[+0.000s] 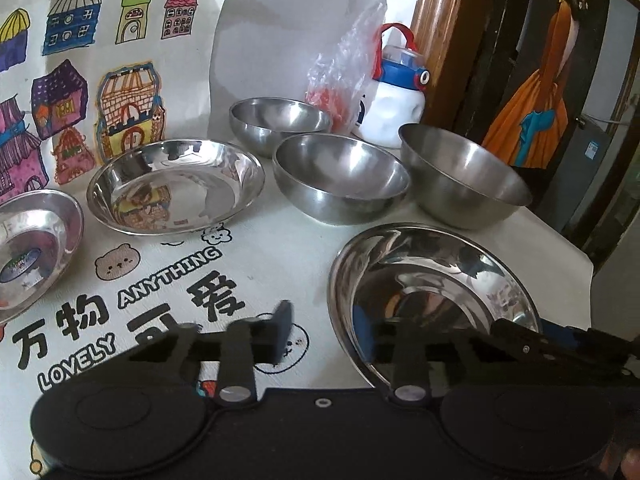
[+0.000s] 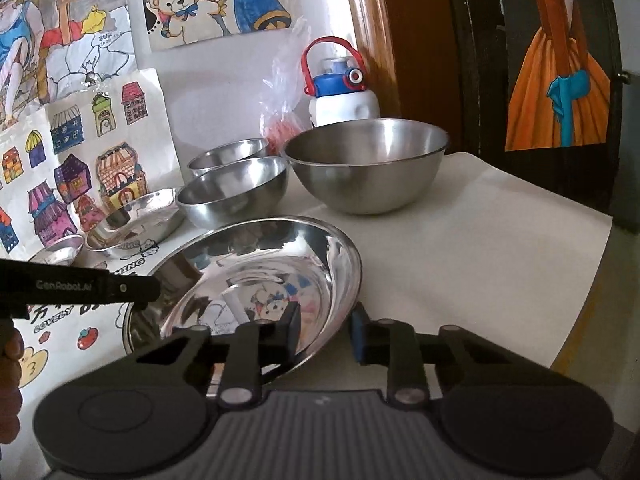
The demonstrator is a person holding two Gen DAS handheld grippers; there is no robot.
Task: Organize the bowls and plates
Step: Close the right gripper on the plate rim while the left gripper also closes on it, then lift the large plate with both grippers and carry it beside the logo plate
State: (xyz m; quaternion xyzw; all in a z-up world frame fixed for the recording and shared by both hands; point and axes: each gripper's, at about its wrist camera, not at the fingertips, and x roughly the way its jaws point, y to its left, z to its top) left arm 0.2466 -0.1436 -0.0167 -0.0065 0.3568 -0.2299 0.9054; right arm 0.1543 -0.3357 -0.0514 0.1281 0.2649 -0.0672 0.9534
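A large shiny steel plate (image 1: 440,280) (image 2: 260,264) lies on the printed cloth at the near right. My left gripper (image 1: 324,330) holds its left rim, one finger inside the dish and one outside on the cloth. My right gripper (image 2: 326,332) clamps the opposite rim the same way. A finger of each tool shows in the other's view: right tool (image 1: 532,340), left tool (image 2: 136,289). Behind stand three steel bowls (image 1: 280,120) (image 1: 340,176) (image 1: 464,176). A medium plate (image 1: 176,188) and a small plate (image 1: 36,240) lie to the left.
A white bottle with a blue cap (image 1: 394,104) and a crumpled plastic bag (image 1: 344,80) stand against the wall behind the bowls. Children's drawings hang on the wall. The table edge (image 2: 580,300) runs along the right, with a wooden door frame (image 2: 372,40) beyond.
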